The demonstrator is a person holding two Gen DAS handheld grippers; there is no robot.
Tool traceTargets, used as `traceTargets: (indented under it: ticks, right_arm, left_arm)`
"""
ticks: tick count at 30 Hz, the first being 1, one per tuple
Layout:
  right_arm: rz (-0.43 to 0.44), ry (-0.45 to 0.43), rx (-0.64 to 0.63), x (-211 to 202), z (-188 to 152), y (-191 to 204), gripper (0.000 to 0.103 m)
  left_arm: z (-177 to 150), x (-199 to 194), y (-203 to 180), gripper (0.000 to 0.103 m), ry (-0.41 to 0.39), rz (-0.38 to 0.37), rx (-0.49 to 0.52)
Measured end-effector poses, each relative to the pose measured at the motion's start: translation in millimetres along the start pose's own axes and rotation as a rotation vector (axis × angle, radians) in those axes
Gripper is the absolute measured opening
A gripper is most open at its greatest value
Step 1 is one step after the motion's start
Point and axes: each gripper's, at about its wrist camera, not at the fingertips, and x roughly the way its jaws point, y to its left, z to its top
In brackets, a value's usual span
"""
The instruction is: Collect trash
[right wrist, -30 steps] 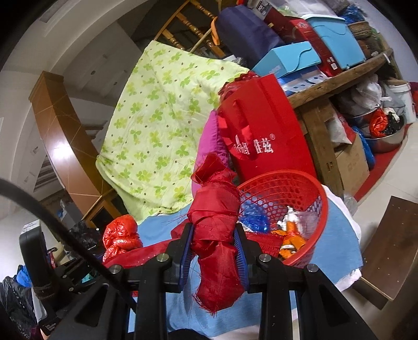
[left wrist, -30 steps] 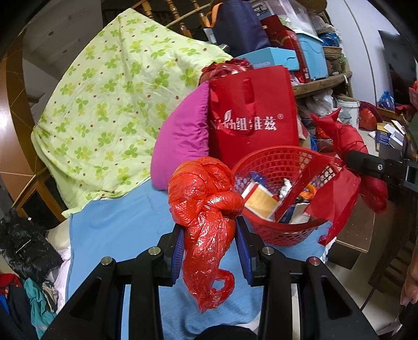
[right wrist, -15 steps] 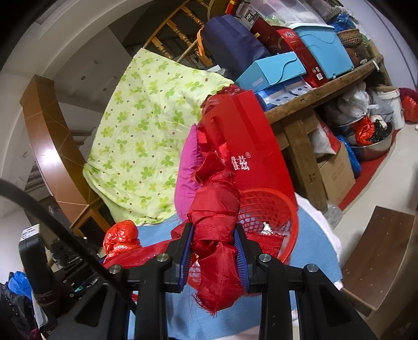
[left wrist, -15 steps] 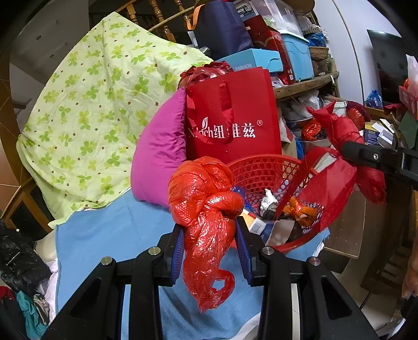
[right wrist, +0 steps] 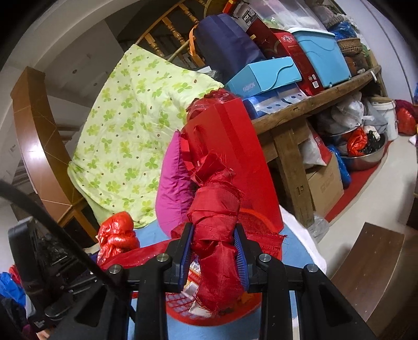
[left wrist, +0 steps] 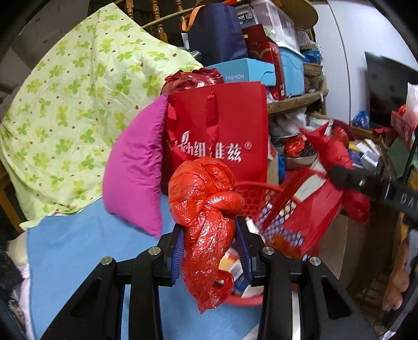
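Texts I read: "FASHION" on side of light-blue cardboard box (left wrist: 245,72); "ROX" on clear plastic storage bin (left wrist: 263,15); white Chinese characters with ® on red non-woven tote bag (left wrist: 222,130).

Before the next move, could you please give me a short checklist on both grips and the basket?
1. Left tongs shut on the red plastic bag: ok.
2. Right tongs shut on the red fabric bundle: ok.
3. Red basket lies under both loads: ok.
4. Basket already holds packaging; room left for more: cannot tell.
5. Fabric trailing from the bundle hangs over the basket's side; free of snags: cannot tell.
6. Red gift bag stands upright behind the basket: ok.
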Motion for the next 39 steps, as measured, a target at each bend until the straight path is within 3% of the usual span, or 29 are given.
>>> traceTargets:
  ticks: [2,5,7,9,11,12,23,32,39]
  right_arm:
    - [-0.020,0.007,-0.016,9,2,1,0.034]
    - [-0.050,0.046,-0.030,28,1,0,0.034]
    - [-0.061,0.089,-0.011,43,-1,-6,0.035]
    - [-0.058,0.121,0.014,53,-4,-11,0.036]
    - [-0.056,0.141,0.038,60,-7,-15,0.050]
    - [-0.048,0.146,0.051,61,-9,-16,0.069]
    - [-0.011,0.112,0.003,41,-26,26,0.070]
    - [0.004,0.037,-0.142,-15,-35,112,0.072]
    - [-0.040,-0.039,-0.222,-66,-41,160,0.078]
  left_arm:
    - [5,6,2,0.040,-0.009,-0.041,-0.016]
    - [11,20,5,0.050,-0.011,-0.077,-0.036]
    - [11,26,7,0.072,-0.019,-0.086,-0.040]
    - [8,27,12,0.074,-0.031,-0.077,-0.046]
    - [4,26,17,0.076,-0.023,-0.085,-0.056]
    - [3,26,19,0.078,-0.018,-0.079,-0.062]
    - [-25,-23,55,0.090,-0.023,0.076,-0.120]
    - [-38,-87,83,0.096,-0.085,0.209,-0.135]
    - [-41,-136,96,0.098,-0.125,0.287,-0.154]
